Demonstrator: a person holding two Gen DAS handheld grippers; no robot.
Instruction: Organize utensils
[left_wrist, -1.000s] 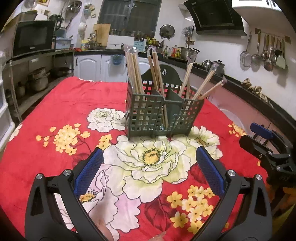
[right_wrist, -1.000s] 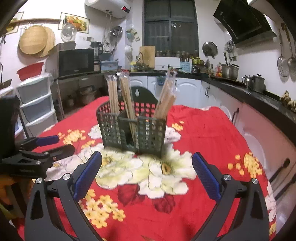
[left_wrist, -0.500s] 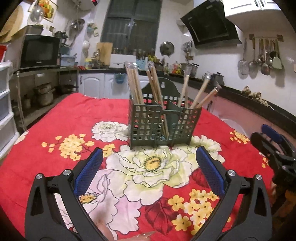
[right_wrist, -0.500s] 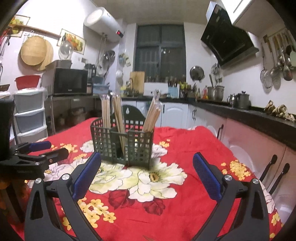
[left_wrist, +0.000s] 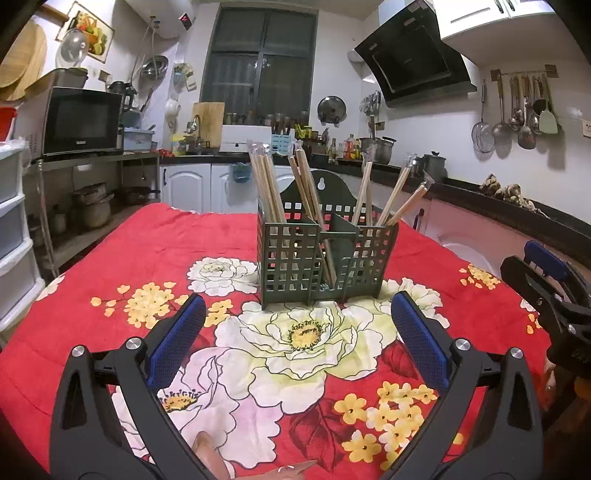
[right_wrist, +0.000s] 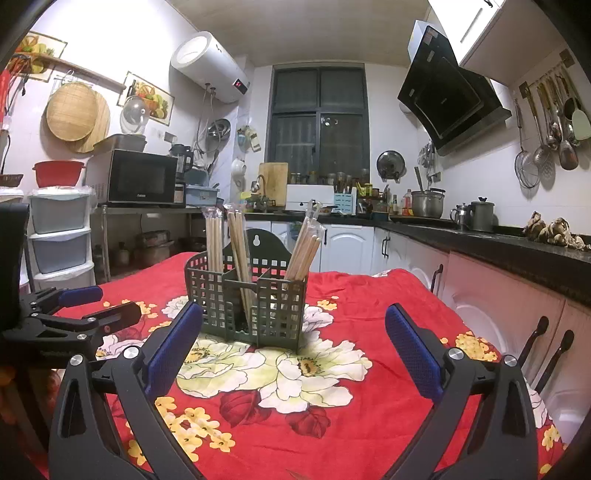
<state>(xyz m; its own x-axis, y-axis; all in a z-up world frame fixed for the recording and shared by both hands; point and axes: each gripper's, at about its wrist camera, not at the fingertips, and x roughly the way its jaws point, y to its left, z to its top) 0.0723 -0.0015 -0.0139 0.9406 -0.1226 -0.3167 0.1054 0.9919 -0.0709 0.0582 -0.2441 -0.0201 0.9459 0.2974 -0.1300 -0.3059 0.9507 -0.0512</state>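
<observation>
A dark green slotted utensil caddy (left_wrist: 325, 258) stands upright on the red flowered tablecloth (left_wrist: 155, 251). Several bundles of wooden chopsticks (left_wrist: 267, 188) stand in its compartments, some leaning right. It also shows in the right wrist view (right_wrist: 245, 306) with chopsticks (right_wrist: 301, 245). My left gripper (left_wrist: 297, 328) is open and empty, low over the cloth in front of the caddy. My right gripper (right_wrist: 293, 336) is open and empty, also short of the caddy. Each gripper shows at the edge of the other's view: the right one (left_wrist: 546, 284), the left one (right_wrist: 85, 310).
The table's right edge runs beside white cabinets (right_wrist: 491, 306) and a black counter (right_wrist: 517, 254). Plastic drawers (right_wrist: 59, 232) and a microwave (right_wrist: 138, 179) stand at the left. Chair backs (right_wrist: 546, 343) rise at the right edge.
Both grippers have tilted up and drawn back a little, so the caddy sits lower and farther in each view. Nothing was grasped or released.
</observation>
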